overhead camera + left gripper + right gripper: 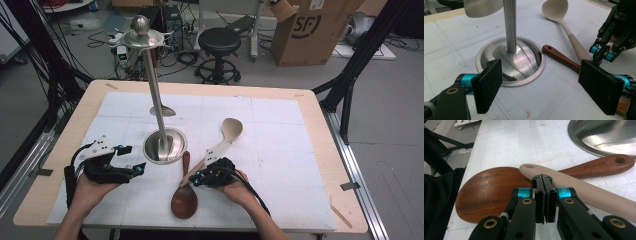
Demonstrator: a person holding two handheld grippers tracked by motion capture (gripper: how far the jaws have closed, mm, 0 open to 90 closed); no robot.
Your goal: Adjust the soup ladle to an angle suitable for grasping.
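Beyond the right claw (545,195), pressed together on nothing, the pale spoon (584,191) lies diagonally across the brown spoon (491,192); the left claw (544,87) stands apart.

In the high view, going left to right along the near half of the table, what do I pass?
Left gripper → steel stand base → dark wooden spoon → right gripper, jaws shut, at the pale spoon's handle → pale spoon's bowl, set farther back.
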